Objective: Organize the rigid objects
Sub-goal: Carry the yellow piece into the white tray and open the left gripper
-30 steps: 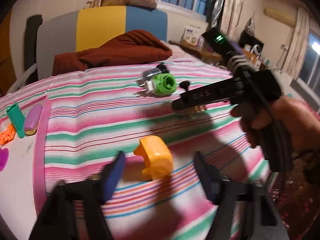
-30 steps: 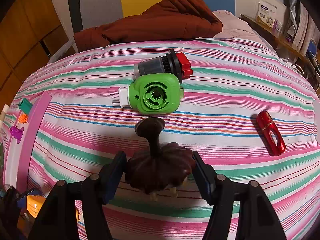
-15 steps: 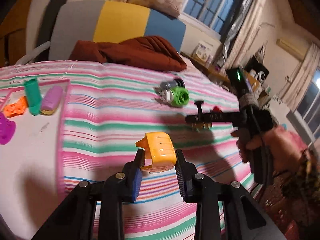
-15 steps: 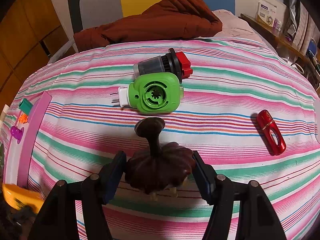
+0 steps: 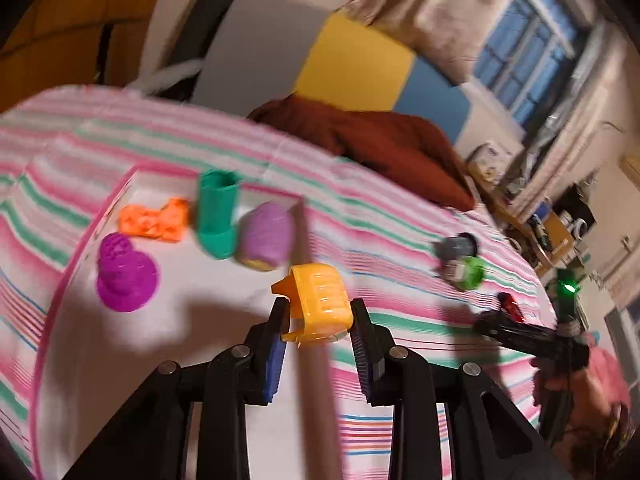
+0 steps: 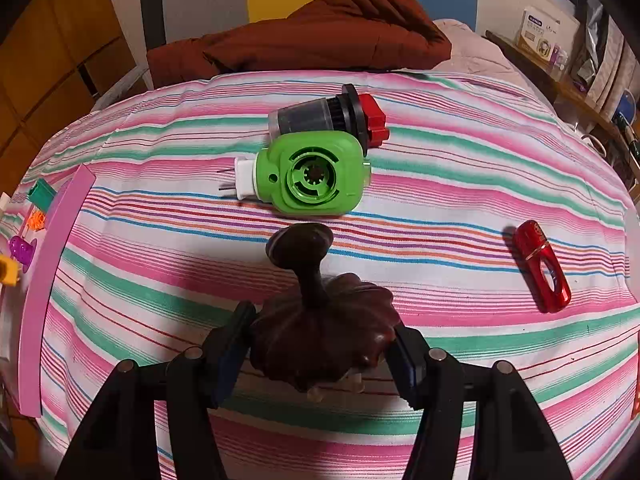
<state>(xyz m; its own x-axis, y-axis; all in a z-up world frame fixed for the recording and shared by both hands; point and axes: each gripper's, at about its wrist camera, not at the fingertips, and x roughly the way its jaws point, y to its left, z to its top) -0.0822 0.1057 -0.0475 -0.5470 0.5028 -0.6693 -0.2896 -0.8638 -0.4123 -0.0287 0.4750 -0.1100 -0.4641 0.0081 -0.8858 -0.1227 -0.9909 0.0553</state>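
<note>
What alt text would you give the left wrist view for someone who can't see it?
The left gripper holds a ribbed yellow plastic piece above a white tray with a pink rim. The tray holds a purple plastic piece, an orange block, a teal tube and a lilac capsule.

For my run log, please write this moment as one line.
left gripper: shut on yellow piece, over white tray | right gripper: closing around brown knob on bed | still loose: green part, red piece

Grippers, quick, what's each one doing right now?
Left gripper: shut on the yellow piece, held above the white tray.
Right gripper: fingers closing around the dark brown knobbed piece.
</note>
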